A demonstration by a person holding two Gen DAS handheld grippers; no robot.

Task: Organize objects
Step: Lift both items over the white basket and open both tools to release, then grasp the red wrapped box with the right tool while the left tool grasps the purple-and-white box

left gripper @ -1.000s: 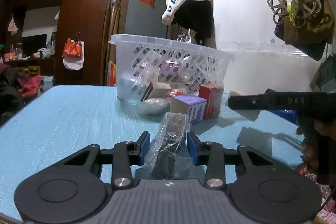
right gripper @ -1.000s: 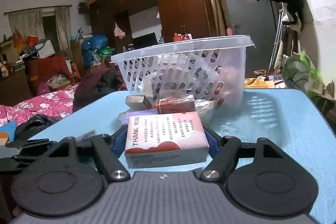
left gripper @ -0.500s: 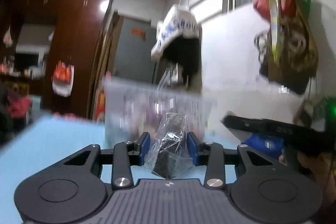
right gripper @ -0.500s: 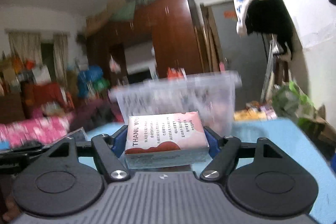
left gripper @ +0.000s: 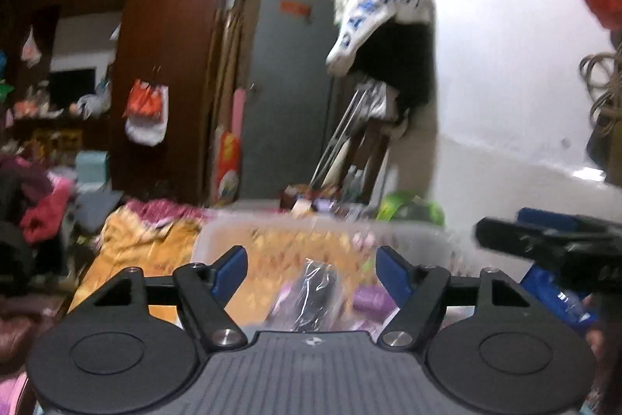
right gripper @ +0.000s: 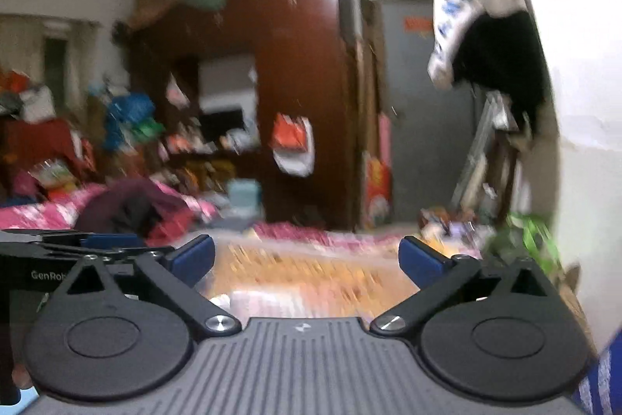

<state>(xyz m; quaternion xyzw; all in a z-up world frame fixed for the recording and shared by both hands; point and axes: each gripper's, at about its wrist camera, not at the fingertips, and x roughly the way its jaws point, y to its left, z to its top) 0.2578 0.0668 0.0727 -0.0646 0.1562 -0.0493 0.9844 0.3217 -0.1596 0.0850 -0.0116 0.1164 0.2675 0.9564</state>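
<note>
My left gripper [left gripper: 311, 269] is open above the white plastic basket [left gripper: 241, 224], whose far rim shows blurred. The black item in clear wrap [left gripper: 317, 292] is free of the fingers and lies below and between them, inside the basket. My right gripper [right gripper: 307, 259] is open and empty, also over the basket [right gripper: 311, 240]. The "THANK YOU" box is out of view; a blurred pale shape [right gripper: 248, 302] shows low between the right fingers. The right gripper shows at the right in the left wrist view [left gripper: 544, 244], and the left gripper at the left in the right wrist view [right gripper: 77, 244].
Beyond the basket are a dark wooden wardrobe [left gripper: 163, 65], a grey door [left gripper: 287, 84], hanging clothes [left gripper: 385, 22] and a cluttered bed [right gripper: 58, 209]. A white wall [left gripper: 505, 84] stands to the right. Orange fabric [left gripper: 128, 240] lies past the basket.
Both grippers rose from table level to above the basket and opened. The wrapped black item and the THANK YOU box left the jaws.
</note>
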